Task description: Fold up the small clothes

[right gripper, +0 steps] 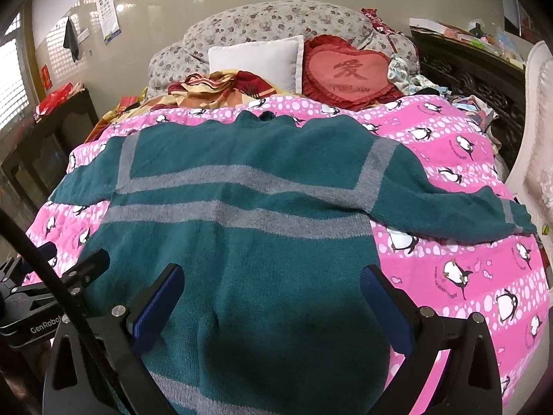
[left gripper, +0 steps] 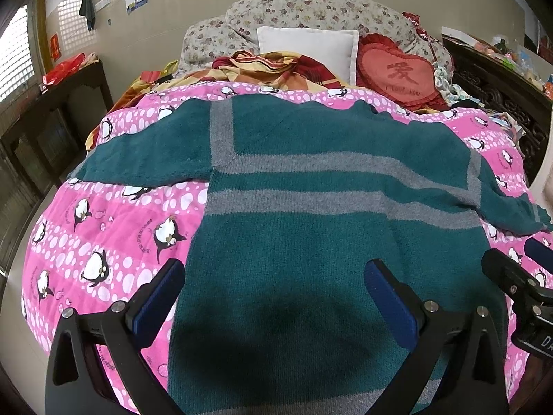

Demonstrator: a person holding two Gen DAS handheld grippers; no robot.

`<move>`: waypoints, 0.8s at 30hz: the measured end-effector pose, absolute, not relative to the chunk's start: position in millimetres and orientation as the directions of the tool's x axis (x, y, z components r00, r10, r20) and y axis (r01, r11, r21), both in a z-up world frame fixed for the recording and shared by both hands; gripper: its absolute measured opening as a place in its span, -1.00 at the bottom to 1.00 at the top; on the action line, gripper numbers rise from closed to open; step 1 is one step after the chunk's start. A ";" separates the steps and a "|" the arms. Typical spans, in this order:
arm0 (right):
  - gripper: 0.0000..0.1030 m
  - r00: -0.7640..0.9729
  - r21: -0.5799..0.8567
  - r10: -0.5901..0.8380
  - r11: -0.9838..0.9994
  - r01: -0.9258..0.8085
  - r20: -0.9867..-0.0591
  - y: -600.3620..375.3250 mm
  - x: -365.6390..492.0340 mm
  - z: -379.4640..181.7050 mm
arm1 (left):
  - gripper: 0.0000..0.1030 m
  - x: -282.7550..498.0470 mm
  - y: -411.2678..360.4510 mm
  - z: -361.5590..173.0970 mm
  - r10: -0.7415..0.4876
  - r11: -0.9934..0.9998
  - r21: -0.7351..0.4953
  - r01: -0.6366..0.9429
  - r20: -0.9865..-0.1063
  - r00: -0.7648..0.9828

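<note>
A teal knit sweater with grey stripes (left gripper: 304, 214) lies spread flat on a pink penguin-print quilt (left gripper: 103, 228), sleeves out to both sides, collar toward the pillows. It also shows in the right wrist view (right gripper: 242, 242). My left gripper (left gripper: 274, 276) is open and empty, hovering above the sweater's lower left part, its left finger over the quilt. My right gripper (right gripper: 271, 282) is open and empty above the sweater's lower right part. The right gripper shows at the left wrist view's right edge (left gripper: 518, 276), and the left gripper at the right wrist view's left edge (right gripper: 69, 276).
At the bed's head lie a white pillow (left gripper: 307, 48), a red heart cushion (left gripper: 401, 72), a floral duvet (left gripper: 311, 10) and a red-yellow blanket (left gripper: 262, 65). A dark cabinet (left gripper: 52, 121) stands left; a carved dark wood unit (left gripper: 501, 97) stands right.
</note>
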State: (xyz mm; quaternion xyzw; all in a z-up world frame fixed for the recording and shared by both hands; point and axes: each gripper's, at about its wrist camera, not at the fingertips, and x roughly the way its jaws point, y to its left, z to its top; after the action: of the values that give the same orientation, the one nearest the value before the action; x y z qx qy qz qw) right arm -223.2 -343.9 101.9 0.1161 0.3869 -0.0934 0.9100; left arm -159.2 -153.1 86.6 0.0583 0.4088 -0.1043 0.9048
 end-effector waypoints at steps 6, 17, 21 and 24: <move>1.00 0.679 0.123 -0.088 0.959 0.257 -0.729 -340.7 -216.0 102.0 | 1.00 -153.5 -150.8 83.8 -0.143 0.971 0.017 0.239 -0.758 0.636; 1.00 0.668 0.101 -0.090 0.965 0.243 -0.739 -334.1 -205.2 100.8 | 1.00 -148.3 -147.0 81.1 -0.144 0.972 0.010 0.233 -0.761 0.633; 1.00 0.663 0.098 -0.090 0.965 0.242 -0.744 -332.2 -201.3 100.2 | 1.00 -148.1 -146.7 81.2 -0.143 0.972 0.012 0.234 -0.761 0.633; 1.00 0.664 0.099 -0.086 0.967 0.236 -0.743 -331.0 -199.5 101.1 | 1.00 -148.2 -147.2 81.5 -0.145 0.972 0.009 0.233 -0.761 0.632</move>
State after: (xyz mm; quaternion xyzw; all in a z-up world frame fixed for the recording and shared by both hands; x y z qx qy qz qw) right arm -199.5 -331.0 101.1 0.0940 0.4002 -0.0888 0.9073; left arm -148.2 -147.2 81.5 0.0531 0.4159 -0.1049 0.9018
